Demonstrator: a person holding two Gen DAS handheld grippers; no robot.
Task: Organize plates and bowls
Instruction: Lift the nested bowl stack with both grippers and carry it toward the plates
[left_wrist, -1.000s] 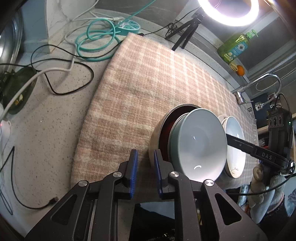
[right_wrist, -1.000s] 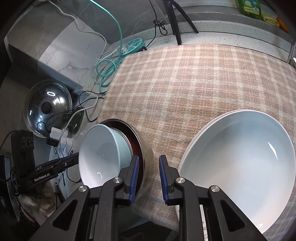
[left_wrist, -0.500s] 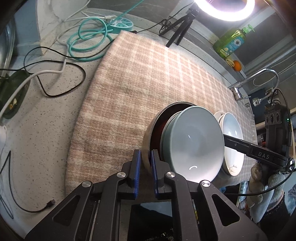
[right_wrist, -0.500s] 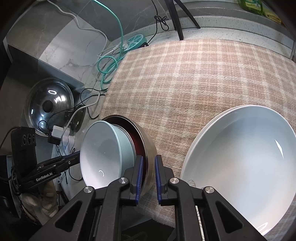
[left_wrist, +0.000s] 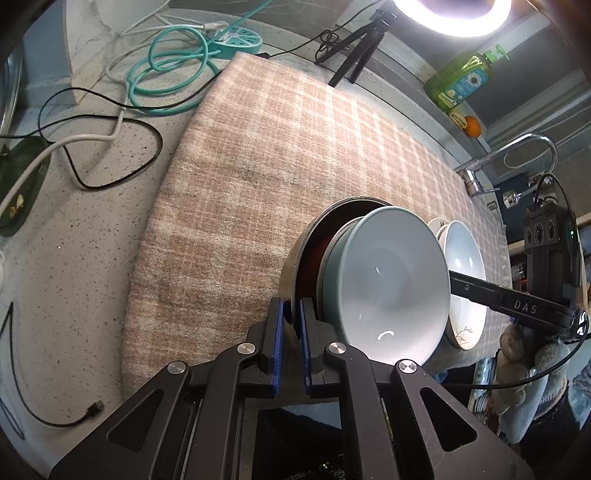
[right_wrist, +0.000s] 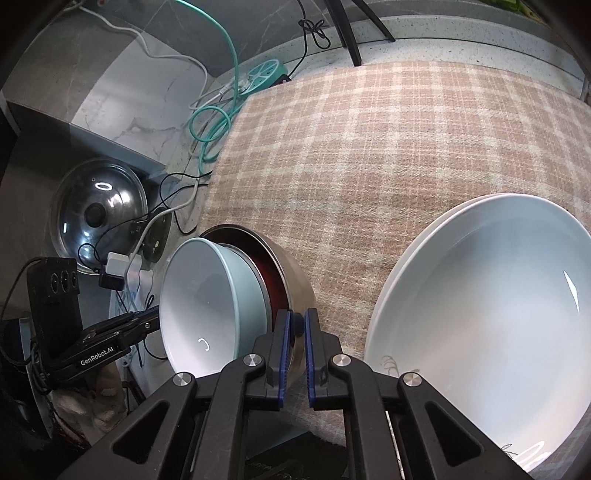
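Plaid cloth (left_wrist: 280, 155) carries the steel bowl (right_wrist: 301, 295); both jaws pinch its slippery, rigid rim, ceramics inside fragile.

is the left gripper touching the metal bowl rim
Touching. The left wrist view shows the left gripper shut on the metal bowl, its rim pinched between the blue pads.

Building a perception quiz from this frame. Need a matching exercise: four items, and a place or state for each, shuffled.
Items:
1. pale green bowl
2. steel bowl
3. white plates
4. soap bottle

Place or state:
A. stacked on the checked cloth, in nobody's grip
B. on the ledge behind the cloth
C. nested inside another bowl
D. rim pinched by left gripper and right gripper

Pairs: 1-C, 2-D, 3-A, 4-B
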